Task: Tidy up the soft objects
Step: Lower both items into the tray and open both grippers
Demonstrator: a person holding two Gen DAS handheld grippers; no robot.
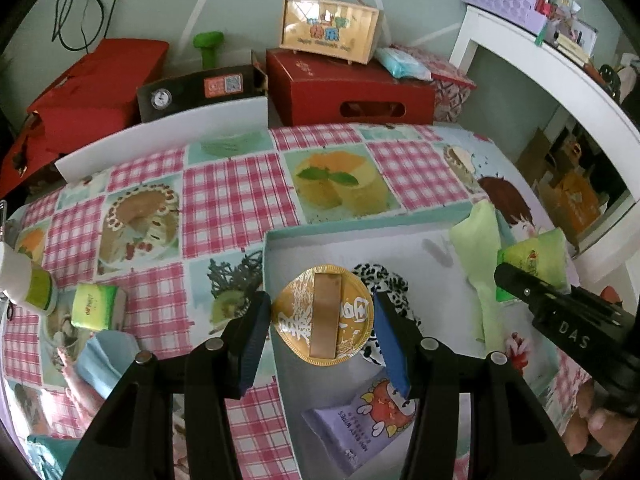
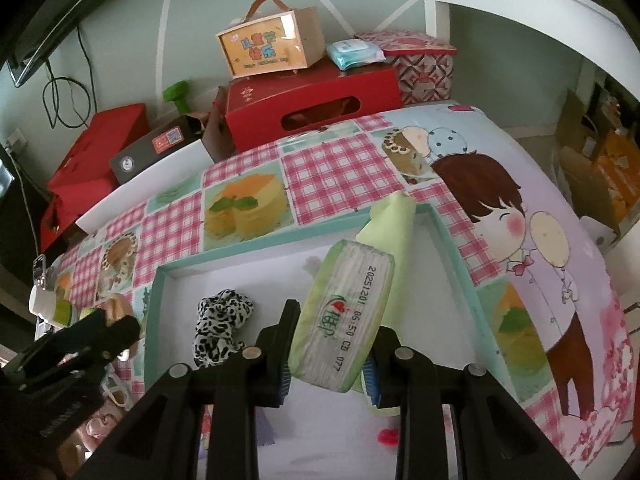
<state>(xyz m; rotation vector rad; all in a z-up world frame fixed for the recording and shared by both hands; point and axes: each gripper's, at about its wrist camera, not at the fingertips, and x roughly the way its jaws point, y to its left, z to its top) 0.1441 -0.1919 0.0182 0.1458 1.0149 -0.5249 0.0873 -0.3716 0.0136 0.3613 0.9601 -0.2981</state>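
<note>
STEP: loading tray [image 1: 344,236], lower centre | LEFT: my left gripper [image 1: 322,320] pinches gold disc [image 1: 324,316] | RIGHT: my right gripper [image 2: 330,344] pinches green tissue pack [image 2: 344,316] | NEXT: lower both, spread fingers.

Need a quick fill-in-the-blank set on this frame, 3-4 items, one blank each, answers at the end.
1. The left gripper is shut on a round ____-coloured packet.
2. The right gripper holds a green ____ pack.
3. The leopard-print scrunchie lies inside the ____.
4. The purple wipes pack shows a red cartoon ____.

Answers: gold; tissue; tray; monster
</note>
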